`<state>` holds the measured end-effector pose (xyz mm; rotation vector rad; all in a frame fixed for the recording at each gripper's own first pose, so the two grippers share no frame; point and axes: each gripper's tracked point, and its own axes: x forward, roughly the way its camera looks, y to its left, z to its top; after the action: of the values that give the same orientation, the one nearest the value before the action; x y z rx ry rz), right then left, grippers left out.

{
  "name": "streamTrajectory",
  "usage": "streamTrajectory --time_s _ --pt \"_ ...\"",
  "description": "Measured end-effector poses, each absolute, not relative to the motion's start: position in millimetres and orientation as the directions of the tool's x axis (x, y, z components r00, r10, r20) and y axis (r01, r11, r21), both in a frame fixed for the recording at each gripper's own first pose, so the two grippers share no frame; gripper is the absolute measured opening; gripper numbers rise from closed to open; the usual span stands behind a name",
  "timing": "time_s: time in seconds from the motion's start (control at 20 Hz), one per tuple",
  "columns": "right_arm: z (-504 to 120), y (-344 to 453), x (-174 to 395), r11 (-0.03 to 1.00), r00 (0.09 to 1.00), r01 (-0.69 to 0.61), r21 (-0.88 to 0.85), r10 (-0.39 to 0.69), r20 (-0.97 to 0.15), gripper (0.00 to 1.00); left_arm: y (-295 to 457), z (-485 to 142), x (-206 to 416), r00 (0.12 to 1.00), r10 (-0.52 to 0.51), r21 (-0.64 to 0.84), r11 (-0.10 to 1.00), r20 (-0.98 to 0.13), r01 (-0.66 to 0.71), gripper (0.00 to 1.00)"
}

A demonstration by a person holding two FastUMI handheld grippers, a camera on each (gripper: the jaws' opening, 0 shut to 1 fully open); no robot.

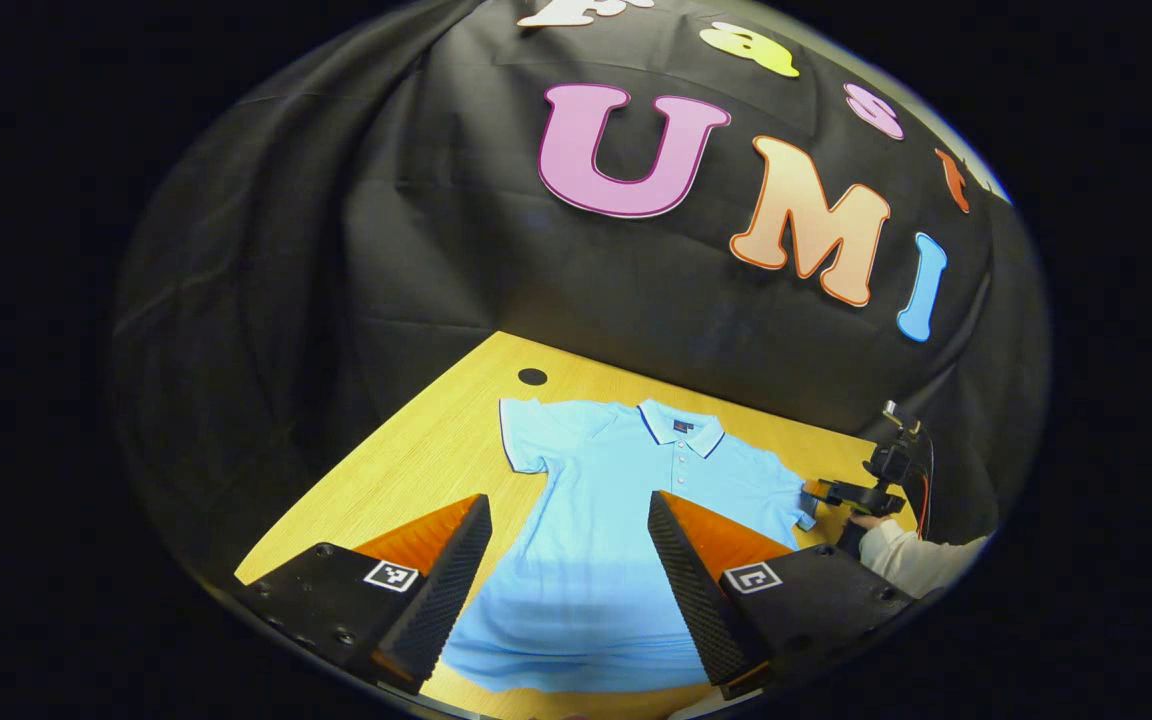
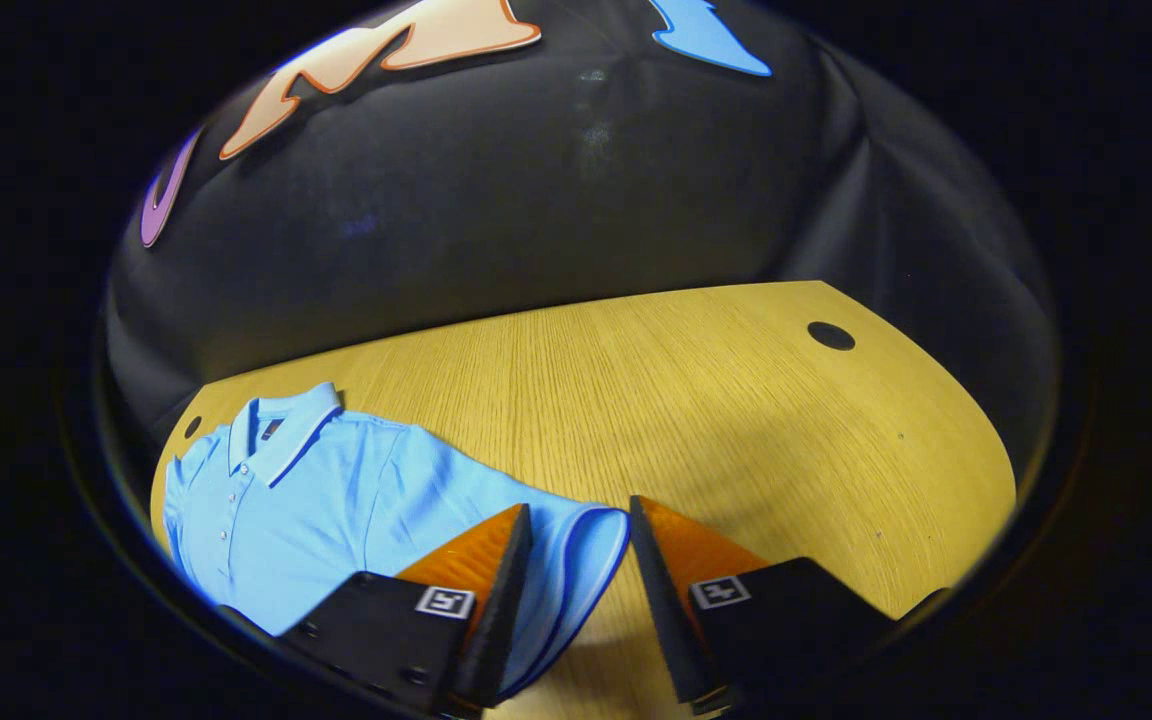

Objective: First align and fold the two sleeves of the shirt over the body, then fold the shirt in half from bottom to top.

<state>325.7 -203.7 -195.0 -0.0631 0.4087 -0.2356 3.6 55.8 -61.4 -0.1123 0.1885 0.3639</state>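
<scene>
A light blue polo shirt (image 1: 626, 470) lies flat, collar away from me, on the wooden table (image 1: 416, 460), both short sleeves spread out. My left gripper (image 1: 569, 500) hovers open over the shirt's lower body, holding nothing. In the right gripper view the shirt (image 2: 316, 500) lies to the left, and its near sleeve (image 2: 586, 550) with a dark-trimmed cuff reaches in between the fingers. My right gripper (image 2: 579, 512) stands open around that cuff, fingers apart from the cloth. The left gripper view shows the right gripper (image 1: 841, 493) at the shirt's right sleeve.
A person's hand and pale sleeve (image 1: 911, 555) hold the right gripper at the table's right edge. Round dark holes mark the tabletop (image 1: 532, 376) (image 2: 830, 335). Bare wood (image 2: 736, 400) stretches to the right of the shirt. The black cloth wall rises behind the table.
</scene>
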Motion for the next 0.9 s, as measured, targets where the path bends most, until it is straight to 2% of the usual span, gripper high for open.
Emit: streamTrajectory --time_s 0.05,0.15,0.2,0.25,0.4,0.6,0.9 --pt "-196 -199 325 0.974 0.892 0.203 -0.102 -0.227 -0.390 0.52 56 -62 4 0.917 0.342 -0.072 0.929 -0.203 -0.362 0.94" --pt "-198 -194 325 0.978 0.896 0.185 -0.099 -0.209 -0.391 0.22 54 -62 4 0.919 0.335 -0.073 0.932 -0.207 -0.356 0.95" --pt "-198 -192 324 0.977 0.895 0.186 -0.104 -0.212 -0.392 0.17 54 -62 4 0.920 0.331 -0.075 0.933 -0.208 -0.353 0.95" --pt "-199 -187 323 0.980 0.896 0.174 -0.098 -0.199 -0.398 0.06 53 -62 4 0.922 0.326 -0.075 0.934 -0.209 -0.348 0.94" --pt "-198 -167 320 0.989 0.901 0.138 -0.060 -0.150 -0.408 0.06 53 -61 4 0.924 0.321 -0.061 0.939 -0.210 -0.340 0.94" --pt "-175 -101 323 0.994 0.936 0.038 0.106 0.001 -0.352 0.06 53 -63 4 0.924 0.316 -0.061 0.940 -0.214 -0.336 0.94" --pt "-189 -23 326 0.969 0.919 -0.068 0.237 0.153 -0.363 0.07 54 -67 4 0.923 0.313 -0.048 0.942 -0.222 -0.332 0.94"
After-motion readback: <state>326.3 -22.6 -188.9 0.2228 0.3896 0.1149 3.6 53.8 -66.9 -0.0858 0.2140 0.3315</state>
